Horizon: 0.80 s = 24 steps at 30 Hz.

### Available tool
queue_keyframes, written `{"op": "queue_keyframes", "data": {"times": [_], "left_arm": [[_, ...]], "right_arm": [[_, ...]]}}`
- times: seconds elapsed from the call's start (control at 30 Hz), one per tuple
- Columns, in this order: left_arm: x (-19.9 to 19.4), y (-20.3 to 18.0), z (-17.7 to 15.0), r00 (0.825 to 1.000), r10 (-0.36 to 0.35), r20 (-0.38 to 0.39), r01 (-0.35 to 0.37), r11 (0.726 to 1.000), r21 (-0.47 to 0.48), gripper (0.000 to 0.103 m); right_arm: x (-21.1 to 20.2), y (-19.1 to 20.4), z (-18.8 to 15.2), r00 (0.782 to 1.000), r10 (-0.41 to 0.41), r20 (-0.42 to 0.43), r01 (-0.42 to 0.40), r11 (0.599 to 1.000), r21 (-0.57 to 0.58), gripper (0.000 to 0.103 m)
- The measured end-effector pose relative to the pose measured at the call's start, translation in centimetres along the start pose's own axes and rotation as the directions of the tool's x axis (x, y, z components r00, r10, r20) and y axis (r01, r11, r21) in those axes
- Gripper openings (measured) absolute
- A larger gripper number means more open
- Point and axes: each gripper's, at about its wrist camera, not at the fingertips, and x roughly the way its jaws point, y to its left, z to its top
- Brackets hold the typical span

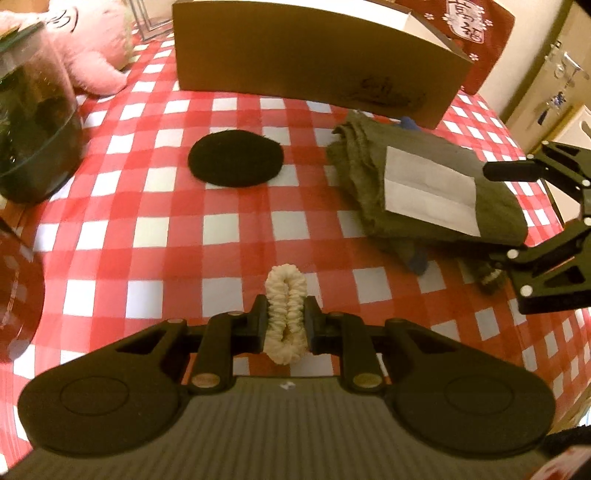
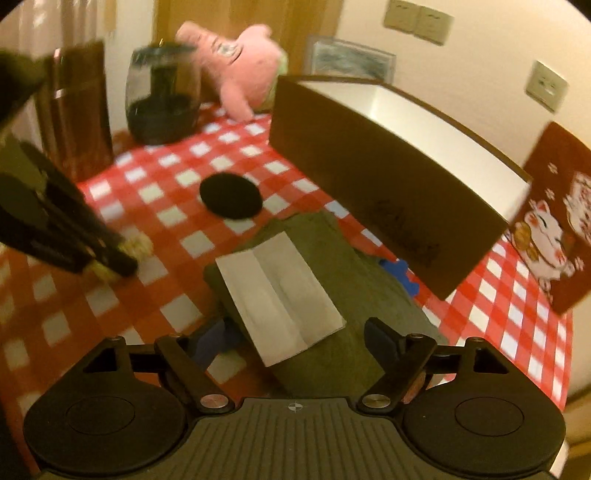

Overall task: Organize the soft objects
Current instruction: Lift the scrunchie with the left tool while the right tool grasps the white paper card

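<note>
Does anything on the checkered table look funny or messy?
A bit. The olive cloth bundle is loosely folded, with something blue poking out from under it beside the cardboard box. The pink plush toy leans tipped over at the back. The cream scrunchie is squeezed flat in the left tongs.

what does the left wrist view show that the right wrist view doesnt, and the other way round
Only the left wrist view: the left gripper seen head on, its pads squeezing the cream scrunchie flat, and a small dark roll near the right gripper.

Only the right wrist view: the box's white inside, wall switches, and the lucky-cat picture whole.

Both: the checked tablecloth, black round pad, folded olive cloth with its white paper label, brown box, pink plush, and glass jar.
</note>
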Motion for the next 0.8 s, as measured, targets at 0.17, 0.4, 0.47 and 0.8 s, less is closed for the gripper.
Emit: {"op": "queue_keyframes", "data": {"times": [0.17, 0.4, 0.47, 0.8], "left_arm": [[0.3, 0.1, 0.0, 1.0, 0.001, -0.008, -0.001, 1.0, -0.006, 0.018], [0.5, 0.2, 0.5, 1.0, 0.008, -0.01, -0.008, 1.0, -0.004, 0.019], [0.6, 0.2, 0.6, 1.0, 0.008, -0.012, -0.008, 1.0, -0.006, 0.019], [0.8, 0.1, 1.1, 1.0, 0.004, -0.009, -0.004, 1.0, -0.005, 0.019]], "right_arm": [[2.2, -0.7, 0.4, 0.999, 0.023, -0.031, -0.024, 0.999, -0.042, 0.082], [2.5, -1.3, 1.5, 0.997, 0.074, -0.017, -0.075, 0.995, -0.061, 0.068], [2.4, -1.2, 1.6, 0.995, 0.1, -0.024, -0.102, 0.992, -0.069, 0.06], [1.5, -1.5, 2.2, 0.988, 0.152, -0.004, -0.152, 0.987, -0.054, 0.04]]}}
